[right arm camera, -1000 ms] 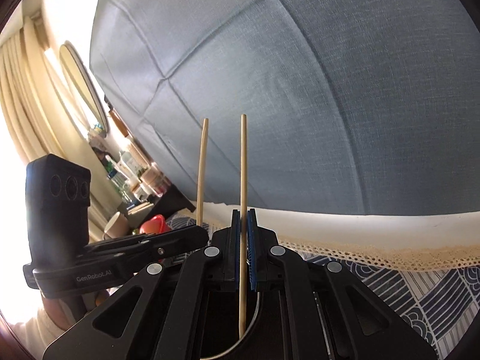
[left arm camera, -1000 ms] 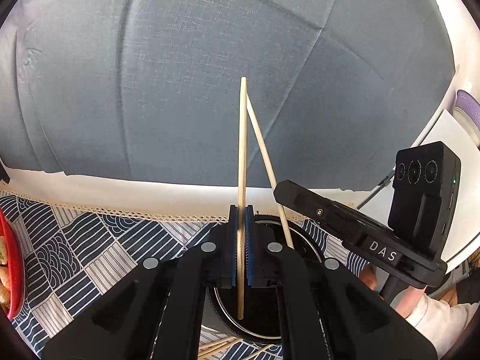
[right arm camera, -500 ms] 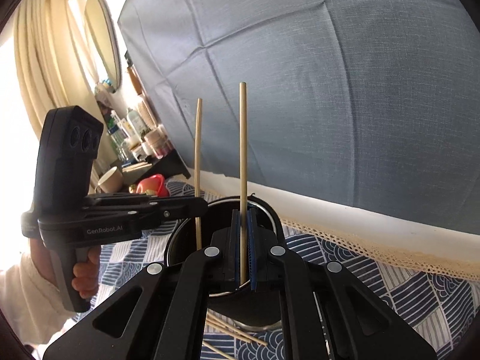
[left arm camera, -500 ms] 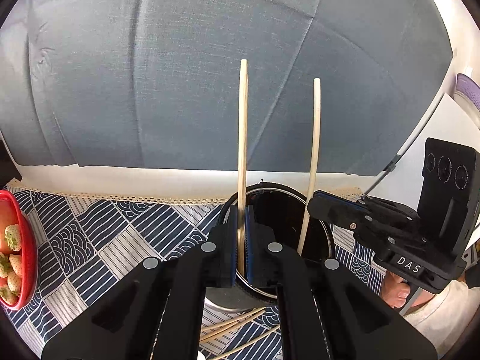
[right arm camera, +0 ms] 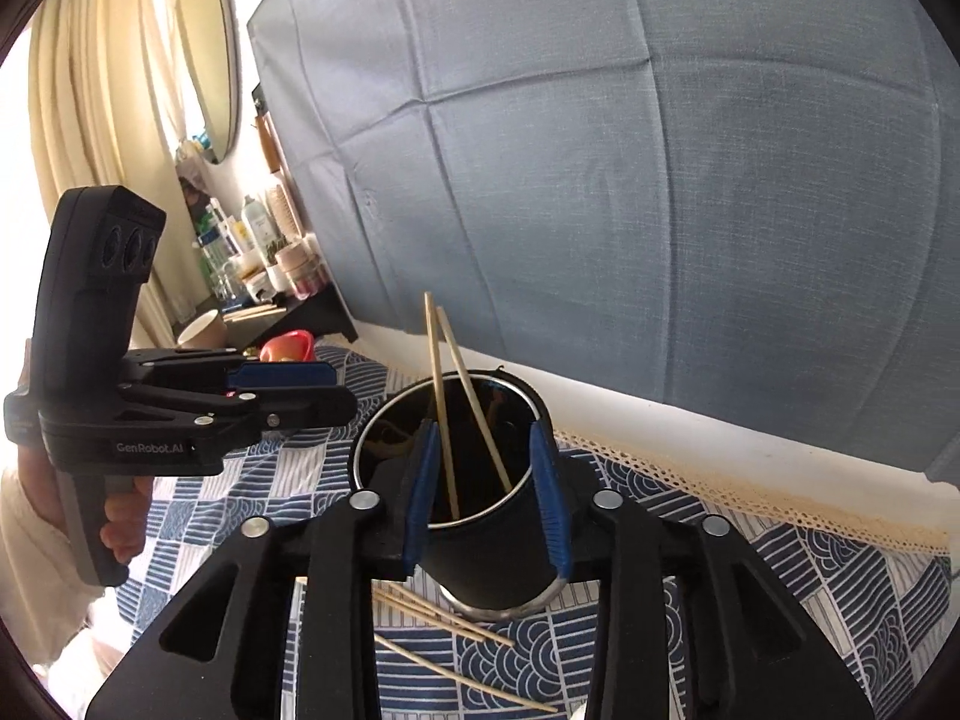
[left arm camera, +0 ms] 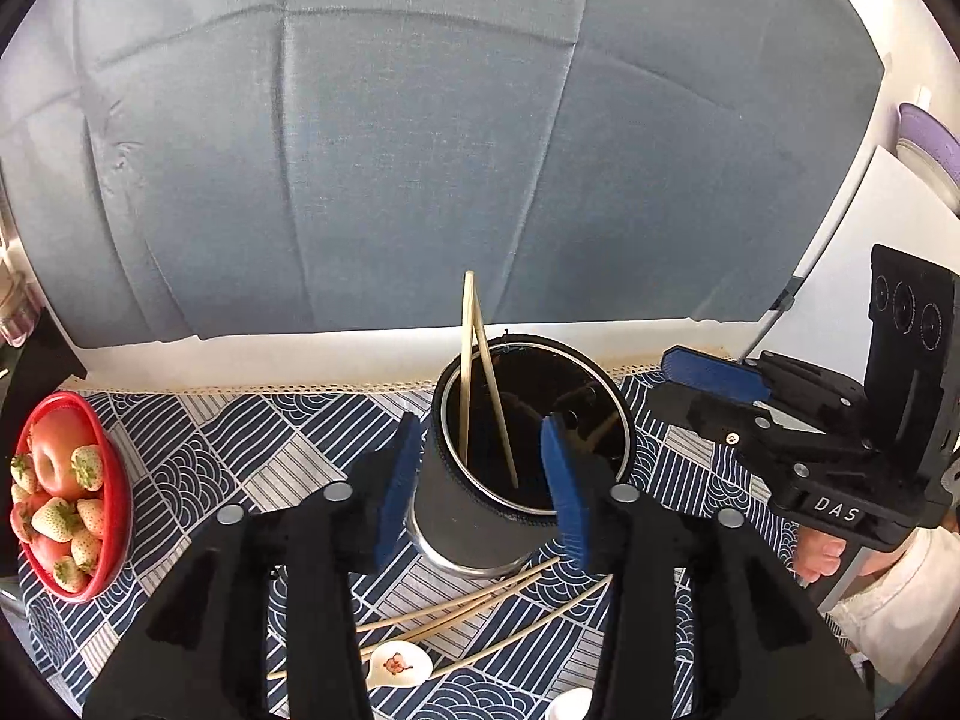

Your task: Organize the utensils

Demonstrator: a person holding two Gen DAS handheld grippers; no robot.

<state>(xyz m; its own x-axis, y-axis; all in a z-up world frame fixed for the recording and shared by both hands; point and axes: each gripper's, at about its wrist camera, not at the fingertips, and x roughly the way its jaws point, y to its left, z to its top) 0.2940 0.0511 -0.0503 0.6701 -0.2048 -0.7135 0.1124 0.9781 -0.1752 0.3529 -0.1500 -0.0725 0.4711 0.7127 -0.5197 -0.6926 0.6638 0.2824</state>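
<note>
Two thin wooden chopsticks [left arm camera: 474,384] stood inside the tall black metal cup [left arm camera: 480,516], both grippers [left arm camera: 480,480] [right arm camera: 486,486] hung wide open over it, and next the loose chopsticks [left arm camera: 480,612] beside the cup needed picking up.

A creased grey-blue cloth backdrop [right arm camera: 660,192] was hung ahead of the right gripper. Cream curtains [right arm camera: 90,108], brightly backlit, and an oval mirror [right arm camera: 210,54] were seen to its left, above a dark shelf [right arm camera: 300,312] crowded with bottles.
</note>
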